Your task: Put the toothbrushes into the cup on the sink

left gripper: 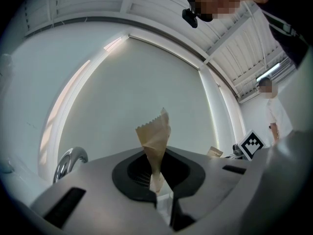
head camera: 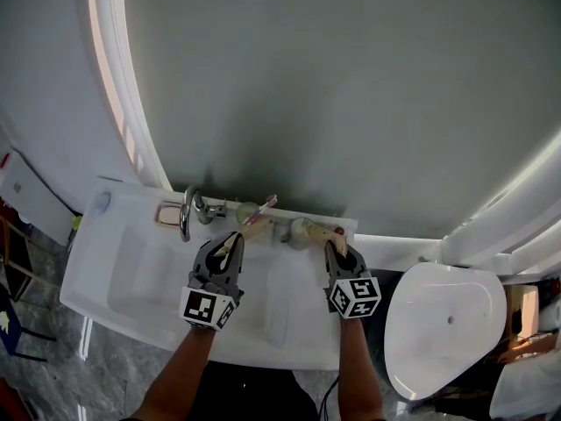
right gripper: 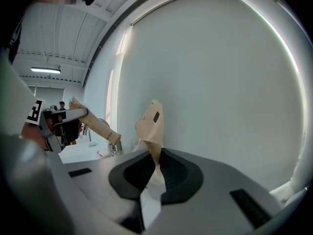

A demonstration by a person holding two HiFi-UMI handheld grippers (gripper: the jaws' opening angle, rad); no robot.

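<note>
Both grippers hover over the back of the white sink (head camera: 140, 274), each shut on a toothbrush in a tan paper wrapper. The left gripper (head camera: 233, 238) (left gripper: 159, 180) pinches its wrapped toothbrush (left gripper: 155, 138) low down, with the serrated paper end standing up. In the right gripper (head camera: 337, 246) (right gripper: 154, 175), the second wrapped toothbrush (right gripper: 151, 126) is also upright. A pale cup (head camera: 248, 211) with a pink-ended brush (head camera: 266, 205) sticking out stands on the back ledge just beyond the left gripper. A second pale cup (head camera: 302, 231) stands left of the right gripper.
A chrome faucet (head camera: 188, 210) (left gripper: 68, 161) rises at the sink's back left, with a soap dish (head camera: 168, 213) beside it. A grey wall (head camera: 351, 86) stands close behind the ledge. A white oval toilet lid (head camera: 447, 318) lies to the right of the sink.
</note>
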